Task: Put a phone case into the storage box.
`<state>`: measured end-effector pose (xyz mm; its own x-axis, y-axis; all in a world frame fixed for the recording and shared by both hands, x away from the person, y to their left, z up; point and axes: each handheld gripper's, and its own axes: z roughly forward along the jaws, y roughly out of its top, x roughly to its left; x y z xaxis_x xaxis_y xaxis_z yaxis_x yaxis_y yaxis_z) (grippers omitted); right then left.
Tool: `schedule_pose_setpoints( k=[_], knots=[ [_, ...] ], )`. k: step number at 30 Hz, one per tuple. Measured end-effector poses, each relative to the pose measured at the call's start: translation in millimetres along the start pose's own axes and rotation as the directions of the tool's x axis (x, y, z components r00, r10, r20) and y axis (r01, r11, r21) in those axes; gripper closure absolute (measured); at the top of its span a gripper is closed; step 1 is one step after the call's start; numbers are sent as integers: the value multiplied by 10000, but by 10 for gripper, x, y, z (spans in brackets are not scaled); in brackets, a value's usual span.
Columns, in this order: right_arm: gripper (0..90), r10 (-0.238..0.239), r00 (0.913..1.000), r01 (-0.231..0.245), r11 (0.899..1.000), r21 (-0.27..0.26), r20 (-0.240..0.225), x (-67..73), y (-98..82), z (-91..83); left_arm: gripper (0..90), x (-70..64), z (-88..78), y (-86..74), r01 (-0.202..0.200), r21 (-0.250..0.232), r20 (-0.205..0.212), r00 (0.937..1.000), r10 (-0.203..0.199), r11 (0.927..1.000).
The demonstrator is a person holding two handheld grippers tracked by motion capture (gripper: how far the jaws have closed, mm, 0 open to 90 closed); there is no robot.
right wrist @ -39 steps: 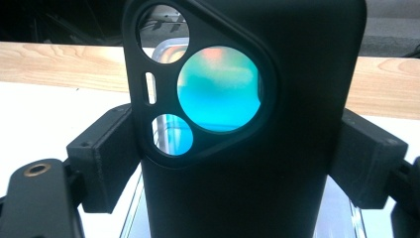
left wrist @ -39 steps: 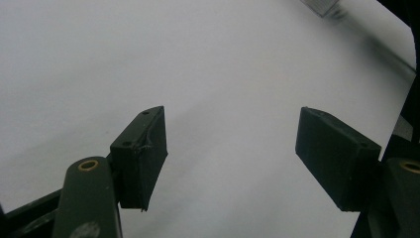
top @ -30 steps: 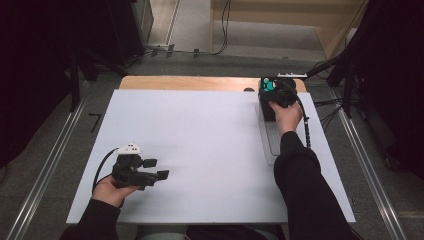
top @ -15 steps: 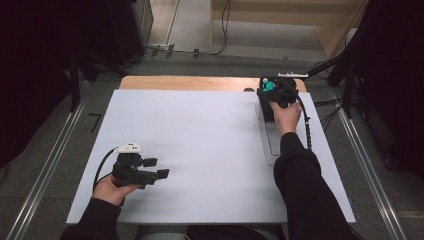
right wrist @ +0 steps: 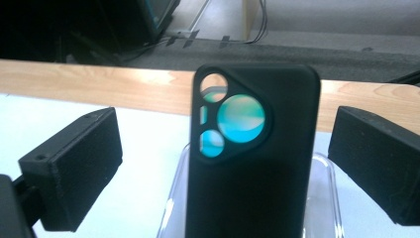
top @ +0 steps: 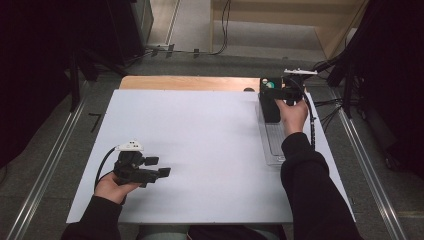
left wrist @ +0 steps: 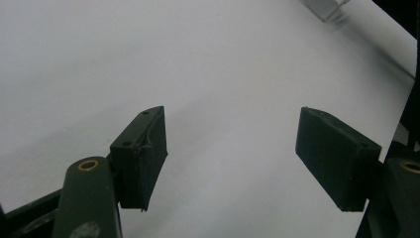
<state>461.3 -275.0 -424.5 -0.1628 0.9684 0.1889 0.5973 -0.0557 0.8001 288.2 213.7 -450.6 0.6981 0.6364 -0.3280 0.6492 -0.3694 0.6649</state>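
Phone case (right wrist: 252,158) stands upright, lens-end up.

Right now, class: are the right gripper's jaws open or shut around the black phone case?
Open. The right gripper has its jaws standing apart, either side of the black phone case, with gaps showing.

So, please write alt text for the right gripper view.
A black phone case with round camera holes stands upright in a clear tray, between the two open black jaws of the right gripper. Behind it are white table and wooden edge.
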Motion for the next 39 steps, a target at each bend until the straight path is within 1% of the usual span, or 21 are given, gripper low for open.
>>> schedule_pose_setpoints(
  k=[4,6,8,10,11,13,18,21,22,23,24,25,28,31,32,34,36,39],
  knots=[
    [0,-4,9989,16,9997,258,-469,60,-4,-61,282,8,-6,14,-24,22,60,10000,24,10000],
    [0,134,9969,-111,9995,296,-776,85,-24,-85,282,12,-17,22,13,-50,78,10000,-13,10000],
    [0,21,9963,5,9995,313,-854,113,-48,-102,282,17,-25,28,42,-117,78,10000,-41,9999],
    [0,74,9942,-17,9986,535,-1074,138,-64,-115,282,21,-28,32,60,-94,78,10000,-59,9999],
    [0,26,9930,44,9983,584,-1180,153,-72,-123,281,21,-28,34,22,-40,88,10000,-22,10000],
    [0,-68,9912,153,9979,633,-1319,190,-85,-154,282,21,-21,39,-30,5,99,9999,30,10000],
    [0,-150,9830,293,9967,756,-1830,273,-123,-234,282,17,-9,50,-87,16,167,9998,87,10000],
    [0,-198,9754,390,9957,835,-2197,327,-159,-279,281,17,-6,54,-122,61,224,9997,120,9999],
    [18,-244,9721,469,9947,912,-2334,348,-174,-293,282,14,-5,54,-125,71,207,9997,123,9999],
    [81,-288,9718,525,9941,954,-2340,373,-192,-310,281,11,-5,55,-145,65,239,9996,144,9999],
    [124,-376,9705,615,9937,937,-2382,396,-212,-330,281,6,-8,57,-144,41,251,9996,143,9999],
    [123,-484,9686,723,9933,903,-2439,417,-230,-345,281,4,-15,60,-175,36,276,9995,174,9998],
    [123,-577,9629,848,9921,924,-2635,456,-274,-380,281,3,-21,64,-229,15,312,9993,229,9997],
    [124,-692,9581,1032,9886,1098,-2780,499,-317,-400,281,4,-14,63,-205,21,292,9994,204,9998],
    [132,-757,9545,1124,9872,1128,-2884,518,-332,-408,281,5,-13,64,-221,34,313,9993,219,9998],
    [193,-856,9402,1322,9837,1216,-3296,564,-363,-423,281,10,-8,66,-202,4,401,9990,202,9998],
    [199,-979,9359,1480,9810,1256,-3385,614,-394,-431,281,19,-6,70,-189,7,421,9989,188,9998],
    [200,-1023,9290,1570,9792,1283,-3556,676,-435,-448,281,18,-4,73,-214,2,424,9989,214,9998]
  ],
)
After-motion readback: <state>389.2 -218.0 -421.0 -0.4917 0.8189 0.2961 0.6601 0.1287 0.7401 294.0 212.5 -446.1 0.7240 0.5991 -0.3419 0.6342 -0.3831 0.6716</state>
